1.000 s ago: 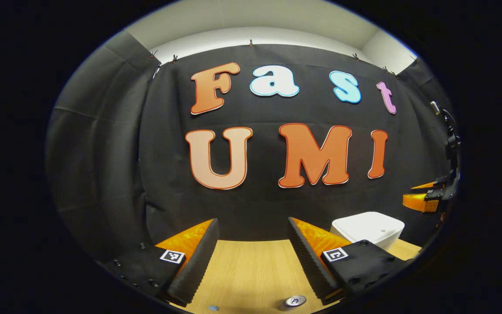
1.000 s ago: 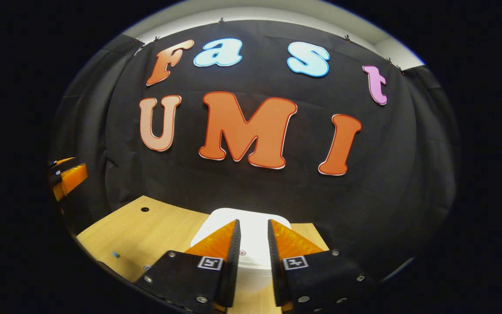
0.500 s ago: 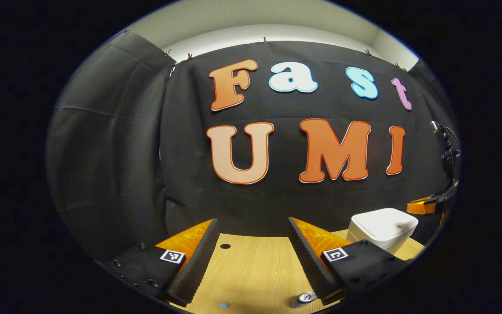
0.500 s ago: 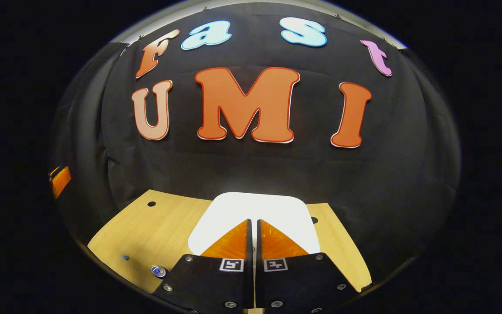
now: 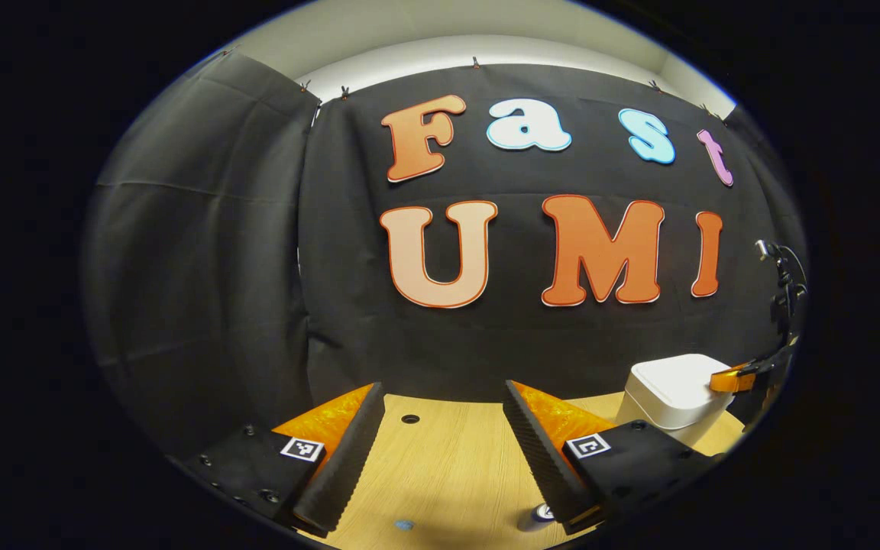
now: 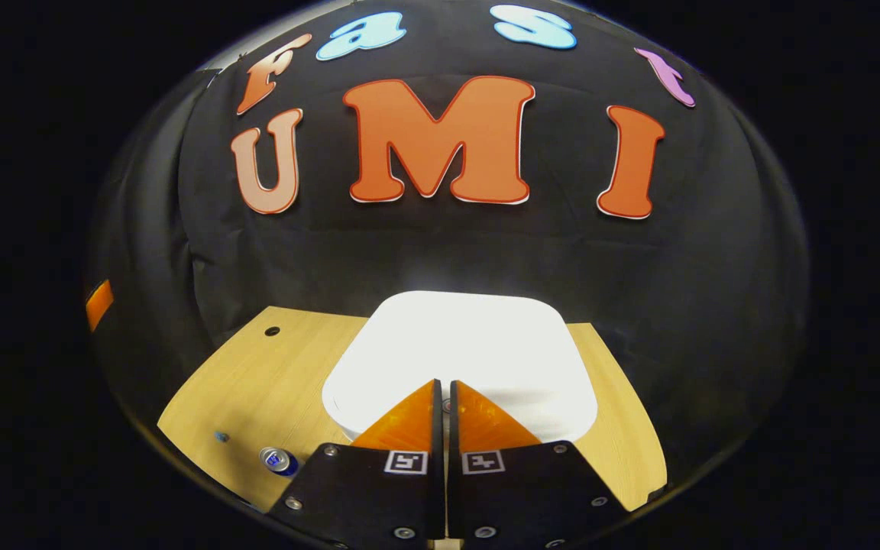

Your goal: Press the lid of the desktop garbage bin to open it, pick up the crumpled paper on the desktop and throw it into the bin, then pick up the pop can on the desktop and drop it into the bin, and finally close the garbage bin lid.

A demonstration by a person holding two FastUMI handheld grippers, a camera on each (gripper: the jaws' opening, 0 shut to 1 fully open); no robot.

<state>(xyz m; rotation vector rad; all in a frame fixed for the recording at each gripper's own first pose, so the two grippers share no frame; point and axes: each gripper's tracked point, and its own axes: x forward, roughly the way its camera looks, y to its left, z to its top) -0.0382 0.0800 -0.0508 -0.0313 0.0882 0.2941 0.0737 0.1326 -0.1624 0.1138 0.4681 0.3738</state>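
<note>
Hovering low, the left hand-held gripper holds its jaws wide apart over the pale wood-grain worktop, nothing between them. A small metal pop can stands near the front edge. Farther back, the right hand-held gripper, fingers pressed together, tips the closed lid of the white rounded-square plastic garbage bin. Black cloth wall closes the booth behind.

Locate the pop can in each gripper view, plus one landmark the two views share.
Left gripper view: pop can at the bottom edge, right of centre, partly hidden by the left gripper's right-hand finger.
Right gripper view: the can at lower left, on the desktop.
Shared landmark: white garbage bin, lid closed.
</note>
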